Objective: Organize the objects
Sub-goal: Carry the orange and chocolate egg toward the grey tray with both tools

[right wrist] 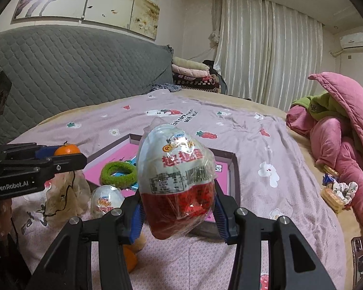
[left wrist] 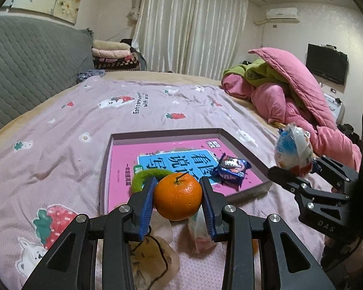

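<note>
An orange tangerine (left wrist: 177, 197) is clamped between the left gripper (left wrist: 178, 200) pads, raised above the bed near a shallow box (left wrist: 244, 194). A wrapped toy egg (right wrist: 177, 181) is gripped by the right gripper (right wrist: 179, 213), held over the box's near edge.

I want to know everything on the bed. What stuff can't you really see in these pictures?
- Second orange: right wrist view, mostly behind the right tool.
- Book in the box: left wrist view, title partly covered by the held orange and snack packet.
- Phone: right wrist view, cut off by the edge.
</note>
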Demonstrator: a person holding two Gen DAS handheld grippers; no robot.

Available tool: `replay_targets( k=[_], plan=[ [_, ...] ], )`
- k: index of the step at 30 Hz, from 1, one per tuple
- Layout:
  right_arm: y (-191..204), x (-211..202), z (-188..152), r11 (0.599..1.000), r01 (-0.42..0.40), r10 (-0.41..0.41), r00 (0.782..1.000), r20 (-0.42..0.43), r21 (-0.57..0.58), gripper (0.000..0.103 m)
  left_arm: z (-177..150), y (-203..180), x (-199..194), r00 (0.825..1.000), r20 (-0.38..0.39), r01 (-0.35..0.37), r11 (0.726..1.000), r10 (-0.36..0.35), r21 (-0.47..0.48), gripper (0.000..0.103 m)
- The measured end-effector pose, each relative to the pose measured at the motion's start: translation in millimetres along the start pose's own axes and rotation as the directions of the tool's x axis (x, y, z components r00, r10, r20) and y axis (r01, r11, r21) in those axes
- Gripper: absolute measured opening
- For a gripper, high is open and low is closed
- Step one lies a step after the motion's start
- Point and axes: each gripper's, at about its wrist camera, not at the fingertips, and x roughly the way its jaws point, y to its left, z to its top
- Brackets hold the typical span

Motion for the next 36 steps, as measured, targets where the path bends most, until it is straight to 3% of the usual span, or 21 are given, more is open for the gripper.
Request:
replay_targets(
  k=[36],
  plan=[
    [-2,55,30,1.000,-0.025,0.025,1.000,-0.006,-0.005,0.049,32,33,47,0.999,-0.034,-0.032,0.999,0.031,-0.039,0.037]
  ],
)
